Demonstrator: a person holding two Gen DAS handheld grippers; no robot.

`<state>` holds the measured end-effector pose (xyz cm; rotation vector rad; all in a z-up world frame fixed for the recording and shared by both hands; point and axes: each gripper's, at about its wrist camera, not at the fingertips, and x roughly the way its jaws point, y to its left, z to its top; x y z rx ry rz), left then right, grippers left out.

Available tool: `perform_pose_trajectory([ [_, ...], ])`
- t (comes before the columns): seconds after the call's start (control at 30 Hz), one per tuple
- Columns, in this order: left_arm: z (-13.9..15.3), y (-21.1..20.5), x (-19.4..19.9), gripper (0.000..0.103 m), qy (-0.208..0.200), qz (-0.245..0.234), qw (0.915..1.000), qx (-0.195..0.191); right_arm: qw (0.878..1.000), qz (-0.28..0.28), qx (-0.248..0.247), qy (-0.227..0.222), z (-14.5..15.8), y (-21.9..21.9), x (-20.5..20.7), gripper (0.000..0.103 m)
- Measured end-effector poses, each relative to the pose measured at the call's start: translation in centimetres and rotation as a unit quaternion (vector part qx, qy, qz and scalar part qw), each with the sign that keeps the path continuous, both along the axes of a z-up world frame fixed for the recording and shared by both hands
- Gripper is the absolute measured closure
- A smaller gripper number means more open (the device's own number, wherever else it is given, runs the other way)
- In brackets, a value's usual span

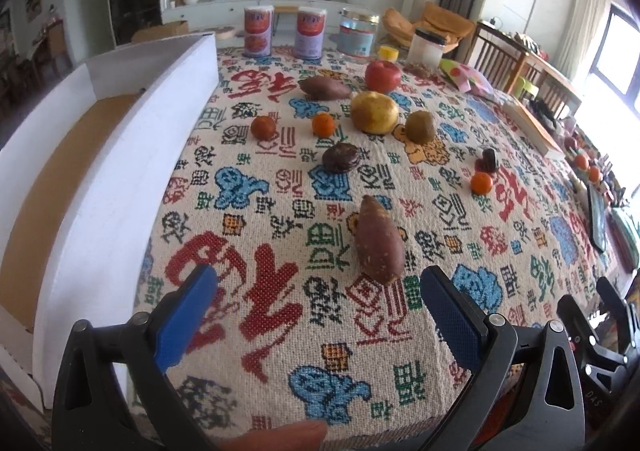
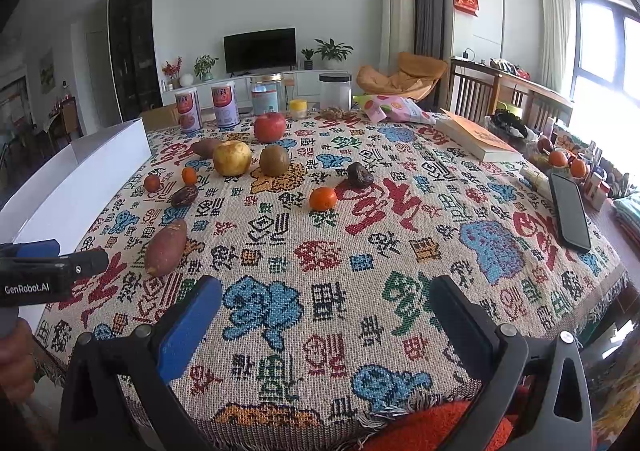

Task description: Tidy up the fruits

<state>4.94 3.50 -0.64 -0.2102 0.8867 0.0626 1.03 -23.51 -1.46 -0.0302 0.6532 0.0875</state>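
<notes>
Fruits and vegetables lie scattered on a patterned tablecloth. A sweet potato (image 1: 378, 241) (image 2: 165, 247) lies just ahead of my left gripper (image 1: 320, 291), which is open with nothing between its blue pads. Further back lie a dark date (image 1: 341, 157), two small oranges (image 1: 323, 124) (image 1: 481, 183), a yellow apple (image 1: 374, 111) (image 2: 232, 158), a kiwi (image 1: 420, 125) (image 2: 274, 160), a red apple (image 1: 383, 75) (image 2: 269, 127) and a second sweet potato (image 1: 325, 87). My right gripper (image 2: 326, 301) stands open over the near table edge, empty. An orange (image 2: 323, 198) sits mid-table ahead of it.
A white open cardboard box (image 1: 120, 155) (image 2: 80, 179) stands along the table's left side. Cans (image 1: 259, 31) and jars (image 1: 358, 33) line the far edge. A book (image 2: 478, 139) and a black phone (image 2: 570, 211) lie on the right. A thumb (image 1: 280, 439) shows at the bottom.
</notes>
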Motion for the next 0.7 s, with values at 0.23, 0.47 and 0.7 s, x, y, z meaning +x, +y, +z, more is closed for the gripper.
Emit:
perform_pose_trajectory([
  [0.23,-1.7,-3.3,3.6,0.001,0.044,-0.07,0.9965,0.013,1.0,0.003,-0.002,0.003,-0.1,0.2,0.2,0.0],
  [0.47,-5.9,-7.5,8.8,0.001,0.065,-0.079,0.9903,0.094,1.0,0.003,-0.002,0.001,-0.2,0.2,0.0,0.0],
  [0.7,-8.5,-5.9,9.9,0.0,0.1,-0.066,0.9906,0.066,1.0,0.003,0.01,0.0,-0.2,-0.4,-0.1,0.0],
])
